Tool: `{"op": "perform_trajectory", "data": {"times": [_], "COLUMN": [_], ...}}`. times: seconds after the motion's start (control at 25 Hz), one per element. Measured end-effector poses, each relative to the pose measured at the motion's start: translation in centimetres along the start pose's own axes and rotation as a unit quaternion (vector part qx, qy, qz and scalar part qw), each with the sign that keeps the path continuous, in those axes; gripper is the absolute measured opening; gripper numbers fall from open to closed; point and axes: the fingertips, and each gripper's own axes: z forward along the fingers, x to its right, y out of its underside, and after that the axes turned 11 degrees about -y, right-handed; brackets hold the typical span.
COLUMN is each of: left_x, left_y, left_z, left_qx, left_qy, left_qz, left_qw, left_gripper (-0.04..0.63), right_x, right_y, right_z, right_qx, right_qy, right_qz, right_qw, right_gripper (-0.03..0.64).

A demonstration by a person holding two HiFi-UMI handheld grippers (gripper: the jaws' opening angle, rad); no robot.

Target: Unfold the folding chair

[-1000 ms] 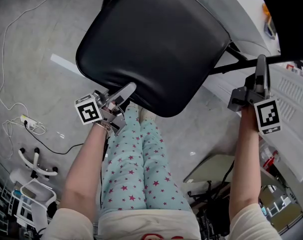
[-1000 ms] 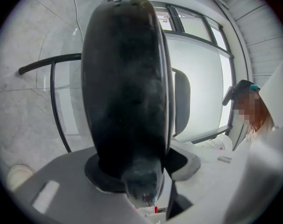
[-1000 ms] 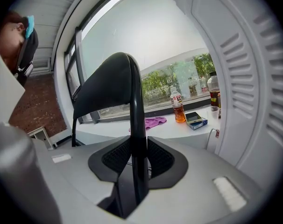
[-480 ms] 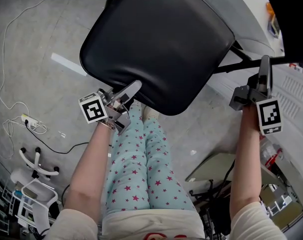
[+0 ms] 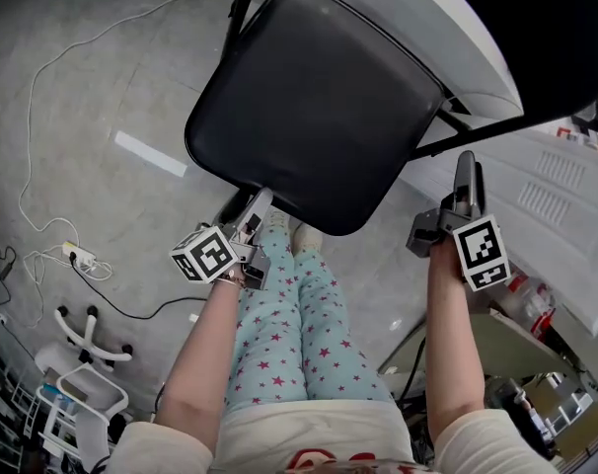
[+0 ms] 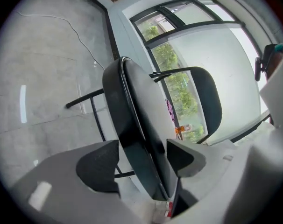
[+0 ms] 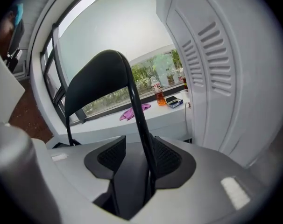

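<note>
Your left gripper (image 5: 261, 205) is clenched on the front edge of the chair seat (image 5: 319, 107), which lies flat just ahead of your legs (image 5: 279, 344). Your right gripper (image 5: 465, 171) has released its grip: jaws just opening, loose around the frame tube (image 7: 140, 120).

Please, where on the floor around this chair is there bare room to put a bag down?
Free: the grey concrete floor between the black padded chair seat and the thin white cable. Crowded: lower left, by the white power strip and white wheeled stand; right, by the white vented cabinet.
</note>
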Motion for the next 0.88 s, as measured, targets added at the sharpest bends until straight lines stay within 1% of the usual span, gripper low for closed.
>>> {"op": "perform_trajectory", "data": {"times": [0.12,0.16,0.2,0.28,0.32,0.4,0.52,0.6,0.72,0.8,0.88], "left_x": [0.2,0.8,1.9,5.5,7.7,12.4,19.4,23.6,29.1,32.1,34.4], "left_y": [-1.0,-1.9,-3.0,-5.2,-6.2,-7.8,-9.3,-10.3,-11.5,-11.6,-10.9], "left_z": [-2.0,-2.8,-3.5,-5.0,-5.8,-7.7,-10.0,-10.9,-12.5,-13.8,-14.5], "left_qx": [0.028,0.040,0.051,0.070,0.080,0.094,0.105,0.113,0.132,0.135,0.123], "left_qy": [-0.038,-0.044,-0.041,-0.014,0.001,0.024,0.062,0.086,0.111,0.128,0.148], "left_qz": [-0.013,-0.012,-0.011,-0.003,0.007,0.039,0.085,0.120,0.175,0.198,0.209], "left_qw": [0.9988,0.9982,0.9978,0.9974,0.9968,0.9945,0.9890,0.9826,0.9693,0.9623,0.9588], "left_gripper": [0.325,0.325,0.324,0.323,0.320,0.307,0.296,0.289,0.272,0.248,0.211], "right_x": [-1.9,-2.8,-4.0,-6.6,-8.1,-11.3,-16.2,-19.1,-22.4,-24.2,-25.5], "right_y": [0.6,0.6,0.5,-0.2,-0.8,-2.2,-4.2,-5.8,-8.3,-10.0,-11.3], "right_z": [-1.8,-2.1,-2.2,-2.5,-2.8,-3.7,-5.4,-6.2,-7.6,-8.8,-9.8], "right_qx": [-0.023,-0.029,-0.033,-0.035,-0.033,-0.032,-0.032,-0.022,-0.002,0.011,0.019], "right_qy": [-0.009,-0.016,-0.027,-0.053,-0.068,-0.099,-0.144,-0.169,-0.197,-0.209,-0.220], "right_qz": [-0.019,-0.028,-0.035,-0.045,-0.049,-0.060,-0.087,-0.106,-0.125,-0.136,-0.146], "right_qw": [1.000,0.999,0.998,0.997,0.996,0.993,0.985,0.980,0.972,0.968,0.964], "right_gripper": [0.198,0.196,0.192,0.189,0.189,0.190,0.180,0.161,0.128,0.117,0.115]}}
